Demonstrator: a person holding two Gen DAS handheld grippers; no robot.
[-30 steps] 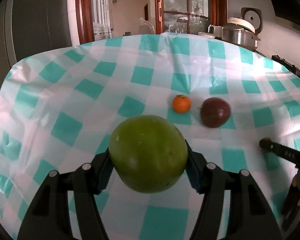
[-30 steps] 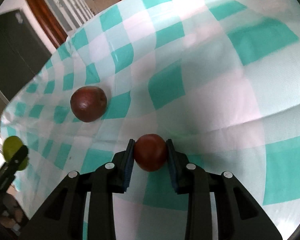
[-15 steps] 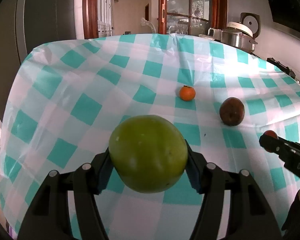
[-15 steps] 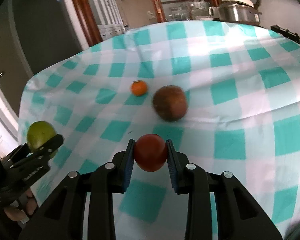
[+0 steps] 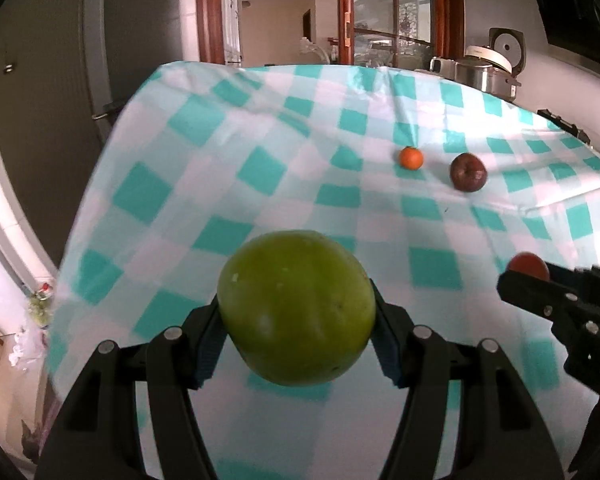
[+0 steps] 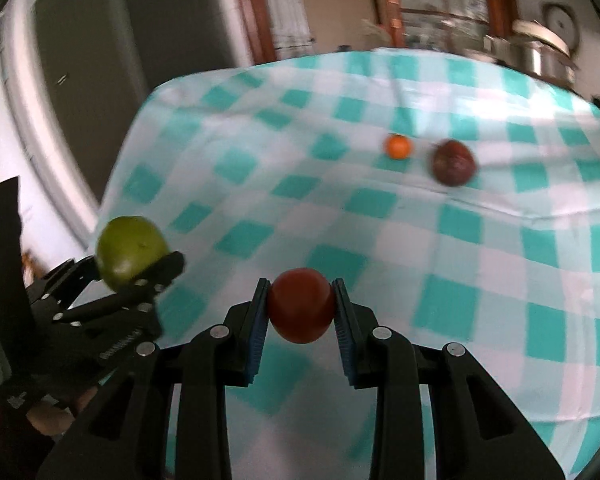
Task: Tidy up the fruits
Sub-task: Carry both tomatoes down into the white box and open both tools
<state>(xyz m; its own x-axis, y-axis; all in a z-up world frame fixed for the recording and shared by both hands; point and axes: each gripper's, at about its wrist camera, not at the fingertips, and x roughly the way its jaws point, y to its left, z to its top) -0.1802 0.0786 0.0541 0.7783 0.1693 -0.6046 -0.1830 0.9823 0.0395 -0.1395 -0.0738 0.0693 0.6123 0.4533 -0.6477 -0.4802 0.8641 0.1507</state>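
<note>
Both grippers have pulled back from the table since a second ago, so we now see far more of the checked cloth and the two loose fruits look smaller and farther off. We hold the left gripper clamped on a green fruit, its blue-padded fingers pressed to either side, raised above the near part of the cloth. We hold the right gripper closed on a small red fruit, also lifted off the cloth.

From the left wrist, the right gripper enters at 3 o'clock with the red fruit showing at its tip. From the right wrist, the left gripper sits at 9 o'clock with the green fruit at its end.

A small orange and a dark red fruit rest on the cloth at about 1 o'clock, near each other but not touching, the orange to the left. Beyond the far edge stand a rice cooker at 2 o'clock and wood-framed glass doors at 12 o'clock. The right wrist view is blurred.
</note>
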